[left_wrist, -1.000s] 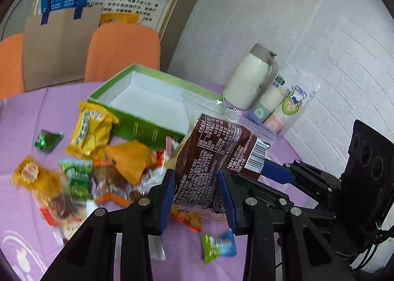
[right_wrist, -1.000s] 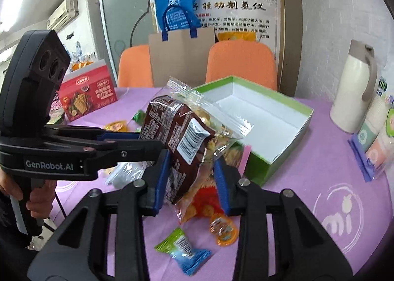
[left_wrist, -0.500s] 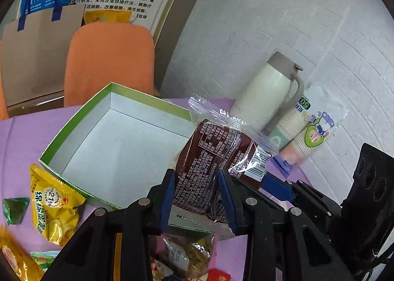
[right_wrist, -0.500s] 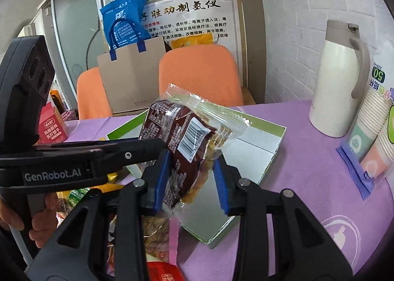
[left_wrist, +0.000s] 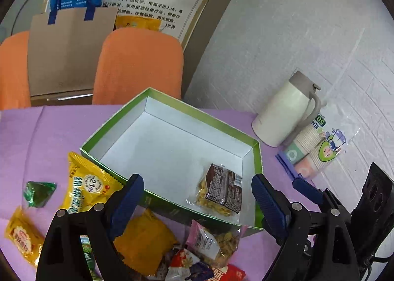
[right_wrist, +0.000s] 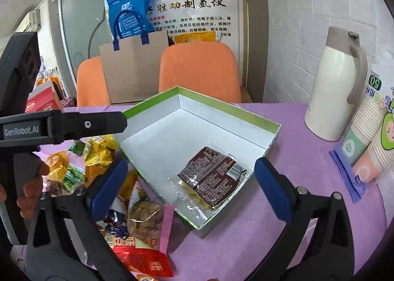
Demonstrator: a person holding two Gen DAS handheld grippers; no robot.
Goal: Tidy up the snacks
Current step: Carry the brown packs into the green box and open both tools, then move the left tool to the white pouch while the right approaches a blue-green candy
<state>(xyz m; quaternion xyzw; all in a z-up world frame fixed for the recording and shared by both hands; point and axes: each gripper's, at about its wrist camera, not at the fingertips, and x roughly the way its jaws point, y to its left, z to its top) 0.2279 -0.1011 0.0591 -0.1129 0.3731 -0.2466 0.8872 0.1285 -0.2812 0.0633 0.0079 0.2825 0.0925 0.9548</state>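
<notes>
A brown snack packet (left_wrist: 221, 191) (right_wrist: 211, 175) lies flat inside the green-rimmed white box (left_wrist: 172, 103) (right_wrist: 197, 128), near its front right corner. My left gripper (left_wrist: 197, 180) hangs open over the box's front wall, with nothing between its blue pads. My right gripper (right_wrist: 190, 164) is open too, spread wide above the packet and not touching it. Loose snacks lie on the purple cloth left of and in front of the box: a yellow packet (left_wrist: 88, 182), a green candy (left_wrist: 37, 192), an orange packet (left_wrist: 142, 236) and a red packet (right_wrist: 145, 256).
A white thermos (left_wrist: 288, 113) (right_wrist: 332, 83) and a sleeve of paper cups (left_wrist: 317, 148) (right_wrist: 369, 143) stand right of the box by the wall. Orange chairs (left_wrist: 140, 64) and a paper bag (left_wrist: 69, 46) are behind the table. A red box (right_wrist: 41, 101) sits far left.
Both grippers were shut on the brown packet and carried it over the box. Both have opened, and the packet now lies in the box.
</notes>
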